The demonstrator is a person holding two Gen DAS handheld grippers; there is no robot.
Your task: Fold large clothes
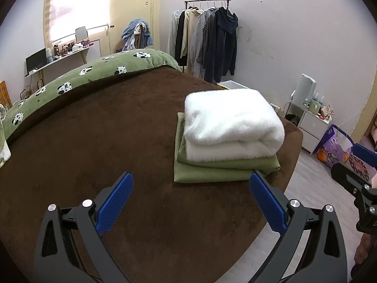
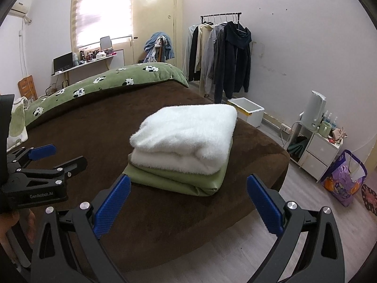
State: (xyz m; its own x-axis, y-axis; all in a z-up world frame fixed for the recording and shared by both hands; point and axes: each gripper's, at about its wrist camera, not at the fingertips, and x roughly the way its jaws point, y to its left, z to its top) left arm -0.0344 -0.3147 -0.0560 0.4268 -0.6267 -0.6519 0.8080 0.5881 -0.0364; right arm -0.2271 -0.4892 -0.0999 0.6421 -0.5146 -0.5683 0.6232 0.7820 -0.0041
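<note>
I have both grippers hanging above the near edge of the brown plush bed cover, and neither one is carrying anything. The left gripper has its blue-padded jaws spread wide with only bare cover between them; the right gripper stands the same way, wide and empty, out over the bed's near corner. The work sits just ahead of both: a fluffy white folded garment lying squarely on top of a smooth light-green folded garment, the pair making a neat stack close to the near right corner of the bed. From the left wrist view the stack lies ahead and to the right, its green lower layer almost level with my right fingertip; from the right wrist view it is nearly dead ahead. I judge the folding of these two pieces done — edges look aligned, nothing trails loose — so I seem to be between garments. The next move, as I read it, calls for fetching another large piece, perhaps from the black metal clothes rack by the far wall, and spreading it flat on the open brown cover left of the stack without nudging it.
</note>
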